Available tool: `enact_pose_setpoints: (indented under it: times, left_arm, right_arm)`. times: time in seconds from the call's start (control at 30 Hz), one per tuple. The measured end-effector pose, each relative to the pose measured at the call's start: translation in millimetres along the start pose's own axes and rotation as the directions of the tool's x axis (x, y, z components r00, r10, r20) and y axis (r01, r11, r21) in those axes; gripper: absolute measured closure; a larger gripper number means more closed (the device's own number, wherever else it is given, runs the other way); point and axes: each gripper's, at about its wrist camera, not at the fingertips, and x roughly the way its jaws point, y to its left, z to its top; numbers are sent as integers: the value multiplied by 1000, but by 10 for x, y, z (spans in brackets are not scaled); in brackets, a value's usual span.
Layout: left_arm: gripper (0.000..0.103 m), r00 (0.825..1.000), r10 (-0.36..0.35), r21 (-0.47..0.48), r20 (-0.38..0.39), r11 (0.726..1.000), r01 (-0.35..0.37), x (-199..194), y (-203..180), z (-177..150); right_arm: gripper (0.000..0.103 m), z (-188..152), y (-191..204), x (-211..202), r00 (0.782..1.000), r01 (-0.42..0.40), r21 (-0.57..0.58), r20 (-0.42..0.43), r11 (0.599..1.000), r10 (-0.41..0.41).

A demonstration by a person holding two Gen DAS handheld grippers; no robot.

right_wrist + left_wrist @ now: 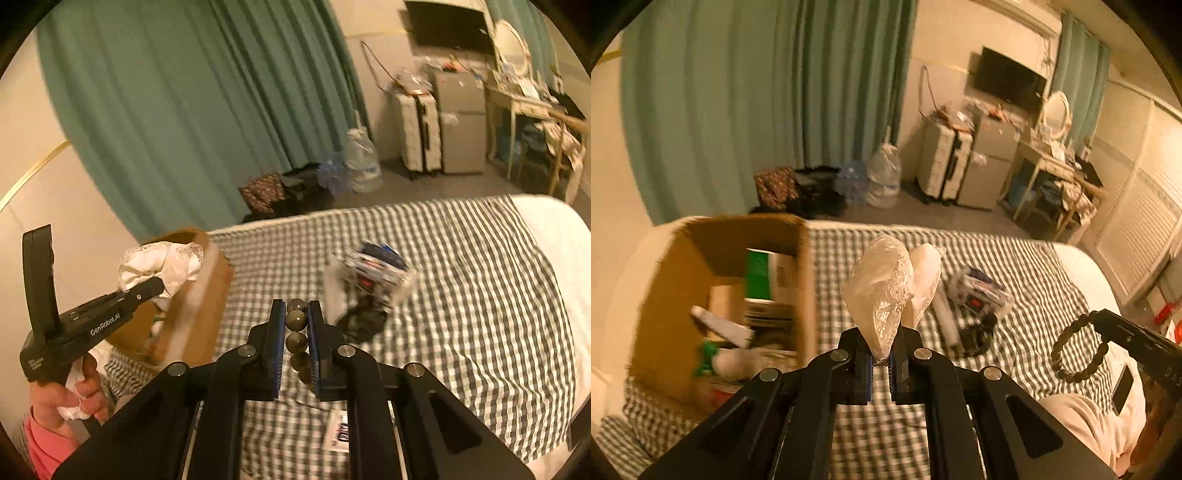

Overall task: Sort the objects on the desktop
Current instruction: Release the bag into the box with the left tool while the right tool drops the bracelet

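Note:
My left gripper [882, 360] is shut on the neck of a crinkled clear plastic bag [882, 288] with something white inside, held up above the checked bed cover. From the right wrist view the same bag [162, 264] hangs at the tip of the left gripper [157, 286], over the open cardboard box [195, 295]. My right gripper [296, 314] is shut on a bracelet of dark round beads [296, 341]. In the left wrist view the bracelet [1078, 349] dangles as a loop from the right gripper's tip at the right edge. The box [720, 295] holds several items.
A blurred packet with blue and white print [373, 273] and a dark crumpled thing [364, 321] lie on the checked cover [461, 295]. A small card [338, 432] lies near me. Green curtain, suitcase, water jugs and a cluttered desk stand beyond the bed.

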Motion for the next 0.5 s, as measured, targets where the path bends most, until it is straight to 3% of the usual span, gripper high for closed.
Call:
enact_pose_setpoints:
  times: [0.2,0.5]
  left_arm:
    - [98,998,69,-53,4,996,-69,-257,590,-32]
    - [98,984,150,-119,-93,980,-160,-11,1306,-265]
  right_arm:
    - [92,128,614,-36,996,-81,-90,18,993,83]
    - [92,248,1495,286,984,-179,-204,-30,962,177]
